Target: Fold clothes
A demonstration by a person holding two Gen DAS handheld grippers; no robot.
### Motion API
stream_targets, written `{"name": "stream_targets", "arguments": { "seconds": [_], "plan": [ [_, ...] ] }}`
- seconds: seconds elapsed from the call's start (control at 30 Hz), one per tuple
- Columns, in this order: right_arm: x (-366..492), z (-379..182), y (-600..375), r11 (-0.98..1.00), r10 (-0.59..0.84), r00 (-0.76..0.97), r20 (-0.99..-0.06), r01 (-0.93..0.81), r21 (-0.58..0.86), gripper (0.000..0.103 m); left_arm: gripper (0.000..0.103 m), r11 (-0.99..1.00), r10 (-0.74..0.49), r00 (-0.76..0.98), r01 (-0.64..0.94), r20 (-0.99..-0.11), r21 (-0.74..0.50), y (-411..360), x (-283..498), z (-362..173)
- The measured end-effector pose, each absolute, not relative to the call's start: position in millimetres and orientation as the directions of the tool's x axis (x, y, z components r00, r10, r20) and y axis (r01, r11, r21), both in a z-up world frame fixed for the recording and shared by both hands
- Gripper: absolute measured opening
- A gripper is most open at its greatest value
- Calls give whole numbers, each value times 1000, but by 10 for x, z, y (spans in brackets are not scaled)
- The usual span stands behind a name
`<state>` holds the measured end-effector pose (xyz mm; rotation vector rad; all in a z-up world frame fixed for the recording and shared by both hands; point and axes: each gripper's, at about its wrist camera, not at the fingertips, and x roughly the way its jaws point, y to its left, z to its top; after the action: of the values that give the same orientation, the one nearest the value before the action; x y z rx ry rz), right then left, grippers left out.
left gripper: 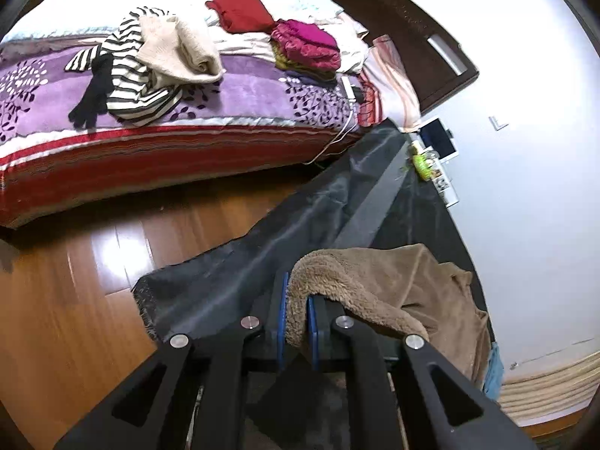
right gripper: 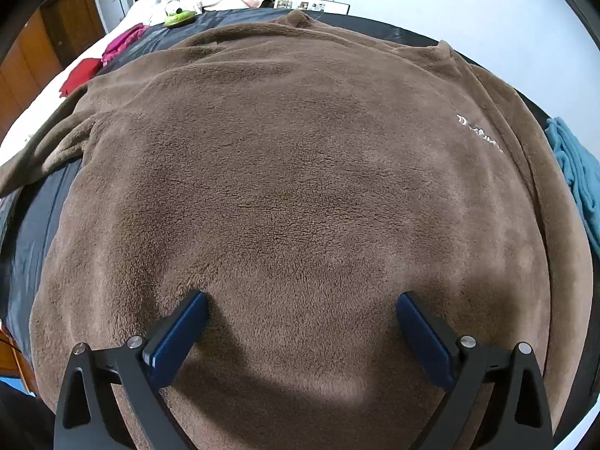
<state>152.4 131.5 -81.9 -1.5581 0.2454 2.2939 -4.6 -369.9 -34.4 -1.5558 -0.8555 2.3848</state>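
Note:
A brown fleece garment (right gripper: 300, 172) lies spread flat over a black cloth-covered surface (right gripper: 33, 217), with small white lettering on its right side. My right gripper (right gripper: 302, 302) stands open just above the fleece near its front part, with nothing between the blue pads. In the left wrist view my left gripper (left gripper: 297, 300) is shut on a fold of the brown fleece garment (left gripper: 378, 285), lifted at the edge of the black cloth (left gripper: 300, 217). The rest of that fleece trails off to the right.
A bed (left gripper: 157, 157) with a purple floral blanket holds a striped top (left gripper: 131, 75), a cream sweater (left gripper: 176, 48), a red garment (left gripper: 243, 11) and a magenta pile (left gripper: 307, 45). Wooden floor (left gripper: 75, 281) lies between bed and black cloth. A blue cloth (right gripper: 577, 180) and a green object (right gripper: 179, 18) sit on the surface.

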Motion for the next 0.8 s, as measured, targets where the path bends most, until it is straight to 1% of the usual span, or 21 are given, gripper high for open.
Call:
{"name": "stream_targets", "arguments": {
  "seconds": [0.1, 0.13, 0.2, 0.23, 0.27, 0.33, 0.4, 0.5, 0.63, 0.8],
  "plan": [
    [1521, -814, 1305, -919, 196, -326, -925, -391, -57, 101, 11, -848, 414, -394, 161, -821, -505, -3670, -45, -480],
    [1520, -812, 1302, -918, 196, -325, -925, -392, -57, 101, 12, -868, 393, -380, 147, -837, -474, -3636, -32, -506],
    [1520, -809, 1295, -916, 197, -323, -926, -397, -57, 101, 19, -913, 336, -352, 105, -873, -394, -3556, -1, -555],
    [1521, -807, 1291, -915, 198, -322, -926, -399, -57, 101, 32, -928, 312, -338, 94, -888, -361, -3532, 19, -584],
    [1521, -806, 1287, -914, 199, -322, -926, -401, -57, 101, 48, -937, 293, -327, 90, -898, -338, -3526, 41, -610],
    [1521, -803, 1281, -912, 201, -321, -925, -405, -58, 101, 62, -948, 269, -310, 84, -912, -308, -3558, 115, -685],
    [1518, -799, 1273, -911, 203, -318, -926, -408, -60, 101, 64, -957, 248, -294, 75, -923, -281, -3594, 186, -762],
    [1515, -792, 1254, -909, 207, -314, -926, -412, -63, 101, 64, -960, 254, -293, 41, -922, -277, -3619, 325, -784],
    [1501, -783, 1236, -909, 211, -308, -928, -411, -70, 101, 64, -961, 273, -324, -58, -906, -270, -3507, 503, -693],
    [1489, -769, 1199, -909, 219, -303, -927, -410, -81, 101, 72, -940, 328, -345, -208, -880, -269, -3143, 717, -604]
  ]
}}
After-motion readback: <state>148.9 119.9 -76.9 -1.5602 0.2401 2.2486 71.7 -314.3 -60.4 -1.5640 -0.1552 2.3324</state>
